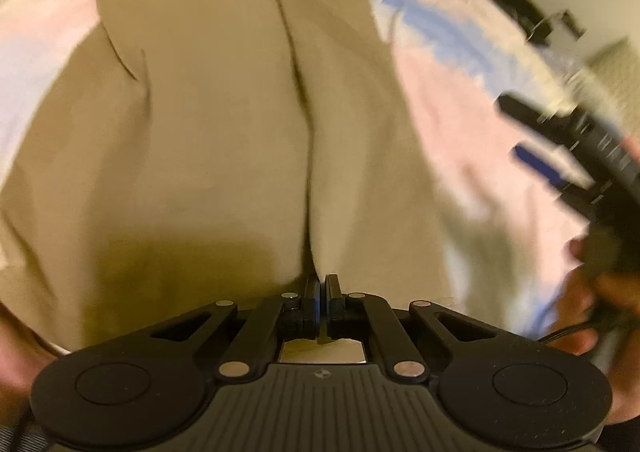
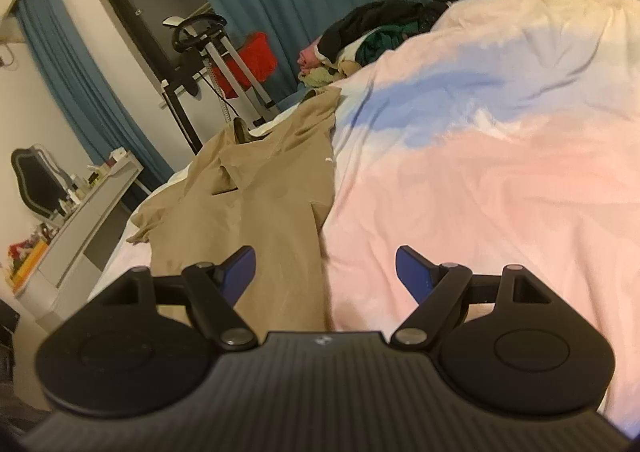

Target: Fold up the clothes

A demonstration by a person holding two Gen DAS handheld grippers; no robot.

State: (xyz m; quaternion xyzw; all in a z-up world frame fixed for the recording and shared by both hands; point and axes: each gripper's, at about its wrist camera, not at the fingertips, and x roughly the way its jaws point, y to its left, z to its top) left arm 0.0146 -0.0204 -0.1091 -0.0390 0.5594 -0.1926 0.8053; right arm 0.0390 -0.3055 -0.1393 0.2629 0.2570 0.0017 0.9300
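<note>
Tan trousers [image 1: 224, 124] lie spread lengthwise on the pink-and-blue duvet [image 2: 500, 180], legs side by side with a seam line running between them, waistband end far from the left wrist camera. No fold is visible in either view; the garment looks flat and full length, with some rumpling at the far end. Left gripper [image 1: 321, 294]: jaws together over the near edge of the trousers, at the gap between the legs; whether a pinch of cloth sits between the pads cannot be told, the pads hide it. Right gripper [image 2: 325, 272]: jaws standing apart, nothing between them, hovering above the near trouser end and the duvet beside it, apart from the cloth. Judgement: the task stands at its start for this garment; laying out seems done, the first fold not yet made. A pile of further clothes [image 2: 372, 40] waits at the far edge of the bed, so most of the work appears left.
</note>
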